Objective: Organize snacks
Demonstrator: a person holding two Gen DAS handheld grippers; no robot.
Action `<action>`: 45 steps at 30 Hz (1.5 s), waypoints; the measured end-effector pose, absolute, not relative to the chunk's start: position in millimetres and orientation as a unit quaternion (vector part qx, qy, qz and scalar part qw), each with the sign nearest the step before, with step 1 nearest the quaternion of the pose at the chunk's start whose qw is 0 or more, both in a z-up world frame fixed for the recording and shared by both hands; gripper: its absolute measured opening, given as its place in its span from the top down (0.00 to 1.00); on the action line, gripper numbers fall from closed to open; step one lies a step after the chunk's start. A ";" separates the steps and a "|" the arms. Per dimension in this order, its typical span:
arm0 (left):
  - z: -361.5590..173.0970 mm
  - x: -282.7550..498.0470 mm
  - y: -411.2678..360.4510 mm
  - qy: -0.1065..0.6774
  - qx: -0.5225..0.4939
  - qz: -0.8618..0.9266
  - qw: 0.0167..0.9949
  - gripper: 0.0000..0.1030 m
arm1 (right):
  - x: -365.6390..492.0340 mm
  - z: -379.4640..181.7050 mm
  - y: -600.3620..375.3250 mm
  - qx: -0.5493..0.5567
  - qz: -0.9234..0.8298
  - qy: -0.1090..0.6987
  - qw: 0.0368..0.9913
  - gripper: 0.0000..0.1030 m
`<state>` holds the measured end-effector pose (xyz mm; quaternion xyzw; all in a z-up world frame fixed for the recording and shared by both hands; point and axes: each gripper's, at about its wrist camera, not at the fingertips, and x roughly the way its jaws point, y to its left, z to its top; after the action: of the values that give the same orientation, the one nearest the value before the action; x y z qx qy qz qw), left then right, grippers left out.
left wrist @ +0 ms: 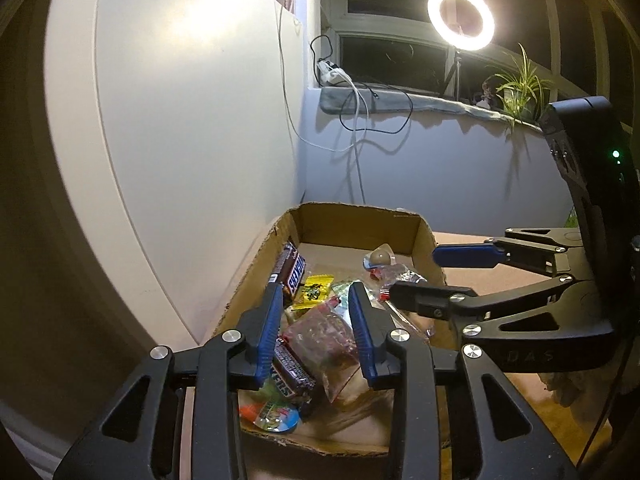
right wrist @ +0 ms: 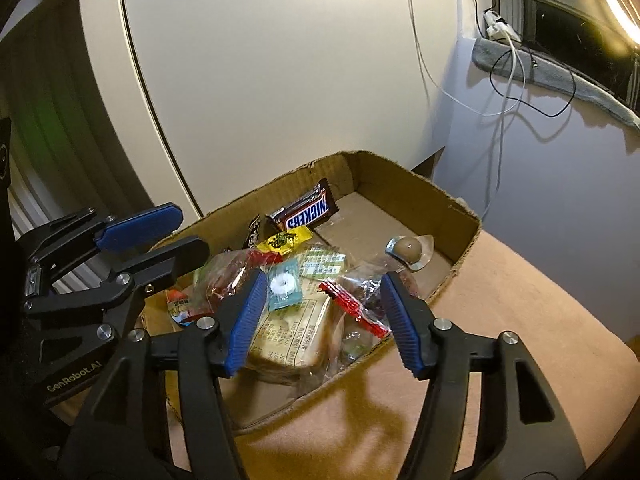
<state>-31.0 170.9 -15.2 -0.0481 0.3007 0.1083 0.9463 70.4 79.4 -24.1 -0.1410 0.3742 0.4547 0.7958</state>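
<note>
A shallow cardboard box [left wrist: 424, 240] [right wrist: 448, 200] holds a heap of snacks: a Snickers bar [left wrist: 292, 270] [right wrist: 306, 210], a second Snickers bar [left wrist: 290, 372], a yellow sachet [left wrist: 314, 292] [right wrist: 286, 240], a clear bag of dark red snacks [left wrist: 324, 334], a wrapped bread slice [right wrist: 290, 332], a blue mint packet [right wrist: 282, 286], a red wrapper [right wrist: 352, 306] and a brown ball sweet [left wrist: 380, 258] [right wrist: 410, 248]. My left gripper [left wrist: 316, 294] [right wrist: 164, 234] is open above the heap, empty. My right gripper [right wrist: 324, 280] [left wrist: 420, 270] is open above the box, empty.
The box stands on a pinkish tabletop [right wrist: 520, 320] against a white panel [left wrist: 180, 120]. A windowsill [left wrist: 400, 100] behind carries a power strip with hanging cables [left wrist: 356, 120], a ring light [left wrist: 460, 18] and a potted plant [left wrist: 520, 88].
</note>
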 end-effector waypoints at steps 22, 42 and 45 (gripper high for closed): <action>-1.7 -86.8 157.8 0.264 -0.061 0.133 0.954 0.41 | 14.6 10.7 27.4 -0.145 0.432 0.312 0.834 0.06; -6.6 -106.7 138.3 0.260 -0.059 0.140 0.954 0.28 | -9.4 0.8 -33.4 -0.155 0.383 0.299 0.860 0.00; -7.0 -105.9 137.1 0.260 -0.058 0.141 0.954 0.27 | -9.5 0.6 -33.9 -0.159 0.380 0.299 0.861 0.00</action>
<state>-105.9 137.1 -7.0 -0.0583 0.2601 0.1406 0.9535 -9.5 -33.9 0.6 -0.1591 0.2991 0.3802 0.8606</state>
